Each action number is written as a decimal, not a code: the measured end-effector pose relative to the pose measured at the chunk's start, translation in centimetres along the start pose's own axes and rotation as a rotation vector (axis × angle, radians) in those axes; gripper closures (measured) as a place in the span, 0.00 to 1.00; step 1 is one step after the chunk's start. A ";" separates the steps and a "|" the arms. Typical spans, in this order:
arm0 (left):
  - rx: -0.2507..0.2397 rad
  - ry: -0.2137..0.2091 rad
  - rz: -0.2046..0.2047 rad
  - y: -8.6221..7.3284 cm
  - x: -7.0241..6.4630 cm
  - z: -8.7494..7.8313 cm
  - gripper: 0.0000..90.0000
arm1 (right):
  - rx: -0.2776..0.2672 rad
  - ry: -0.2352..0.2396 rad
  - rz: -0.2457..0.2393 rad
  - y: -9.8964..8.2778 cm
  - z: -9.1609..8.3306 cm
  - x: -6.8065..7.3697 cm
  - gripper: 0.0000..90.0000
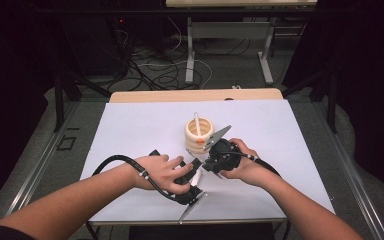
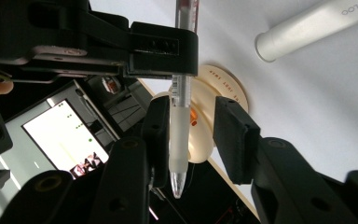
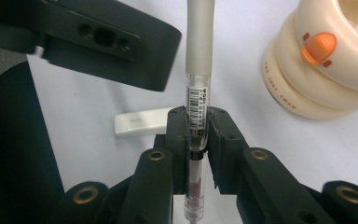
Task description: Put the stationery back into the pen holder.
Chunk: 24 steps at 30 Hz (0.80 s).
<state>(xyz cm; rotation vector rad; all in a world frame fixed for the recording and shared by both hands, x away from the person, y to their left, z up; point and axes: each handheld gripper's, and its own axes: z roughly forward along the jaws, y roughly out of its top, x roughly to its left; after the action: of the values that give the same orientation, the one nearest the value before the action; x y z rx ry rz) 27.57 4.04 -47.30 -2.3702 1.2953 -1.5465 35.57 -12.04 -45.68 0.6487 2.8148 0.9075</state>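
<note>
Dim room — white worktop (image 1: 130, 130) brightly lit amid dark surroundings. Beyond, grey floor (image 1: 230, 70) strewn with tangled cables (image 1: 150, 70) — grey legs of another table (image 1: 240, 4) farther back.

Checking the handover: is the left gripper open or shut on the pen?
Open: in the left gripper view, the left gripper pads stand apart, one clear of the pen.

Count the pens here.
2. A clear pen with a frosted grip is clamped in the right gripper, its grip between the left gripper's open jaws. A white pen stands in the cream ringed holder, which may hide more.
</note>
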 end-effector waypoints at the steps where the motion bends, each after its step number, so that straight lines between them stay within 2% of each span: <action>1: -0.003 0.001 -0.005 0.0 0.0 0.0 0.72 | 0.003 -0.002 0.015 -0.1 0.0 0.0 0.88; 3: -0.008 -0.003 -0.018 -0.1 0.2 -0.1 0.69 | -0.001 -0.006 0.010 -0.2 0.0 -0.2 0.88; 4: -0.014 0.019 -0.028 -0.2 0.3 -0.1 0.68 | -0.001 -0.008 0.016 -0.2 -0.1 -0.3 0.88; 5: -0.015 -0.006 -0.053 -0.3 0.5 -0.1 0.67 | -0.007 -0.010 0.009 -0.2 -0.1 -0.4 0.88; 6: -0.020 -0.013 -0.078 -0.4 0.5 0.0 0.65 | 0.001 -0.005 0.031 -0.3 -0.1 -0.3 0.88; 7: -0.021 -0.015 -0.088 -0.5 0.6 0.0 0.63 | -0.010 -0.007 0.019 -0.3 -0.1 -0.5 0.88; 8: -0.019 -0.012 -0.095 -0.7 0.5 0.0 0.63 | 0.005 -0.011 0.056 -0.4 -0.3 -0.4 0.88; 9: -0.017 -0.015 -0.096 -0.8 0.4 0.1 0.62 | -0.007 -0.009 0.031 -0.5 -0.2 -0.7 0.88; 10: -0.017 -0.017 -0.103 -0.9 0.3 0.1 0.61 | -0.002 -0.012 0.053 -0.5 -0.3 -0.6 0.88; 11: -0.021 -0.025 -0.107 -1.0 0.3 0.1 0.60 | -0.005 -0.013 0.040 -0.6 -0.3 -0.8 0.88; 15: -0.025 -0.033 -0.140 -1.4 0.1 0.2 0.57 | -0.011 -0.029 0.048 -0.9 -0.5 -1.1 0.88; 24: -0.021 -0.021 -0.329 -2.9 0.4 0.4 0.55 | -0.030 -0.041 0.073 -1.2 -1.0 -1.7 0.88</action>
<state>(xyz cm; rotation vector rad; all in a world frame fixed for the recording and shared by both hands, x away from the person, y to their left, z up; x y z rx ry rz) 29.74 5.48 -45.99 -2.7143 0.9573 -1.5803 36.43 -14.20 -45.58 0.7611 2.7526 0.9346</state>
